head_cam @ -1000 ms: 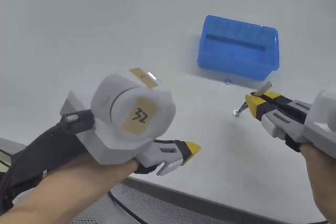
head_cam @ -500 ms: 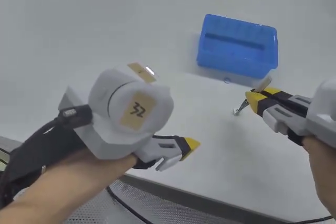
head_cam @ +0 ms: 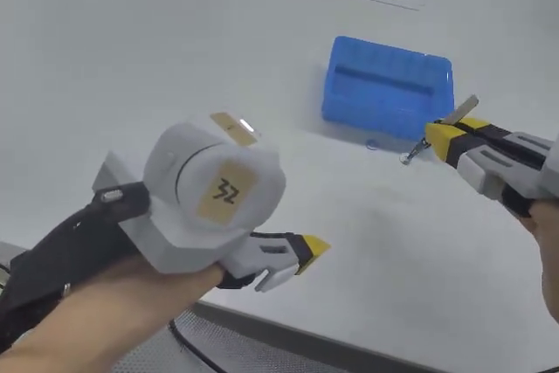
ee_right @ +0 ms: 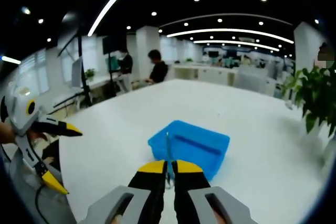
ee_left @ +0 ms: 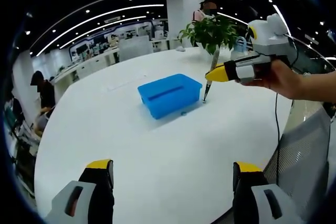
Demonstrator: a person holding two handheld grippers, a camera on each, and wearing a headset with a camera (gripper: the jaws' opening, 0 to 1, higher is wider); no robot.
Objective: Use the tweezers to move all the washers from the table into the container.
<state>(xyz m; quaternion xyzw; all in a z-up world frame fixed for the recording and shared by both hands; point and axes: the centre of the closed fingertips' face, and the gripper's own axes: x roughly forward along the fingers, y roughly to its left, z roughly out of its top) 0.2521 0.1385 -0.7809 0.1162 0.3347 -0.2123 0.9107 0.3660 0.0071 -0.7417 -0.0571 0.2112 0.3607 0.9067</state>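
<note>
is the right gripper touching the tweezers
Touching. The right gripper view shows the right gripper shut on the tweezers, which rise from between its yellow tips.

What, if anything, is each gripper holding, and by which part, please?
The right gripper is shut on the tweezers, clamped near their middle; the left gripper is open and holds nothing.
</note>
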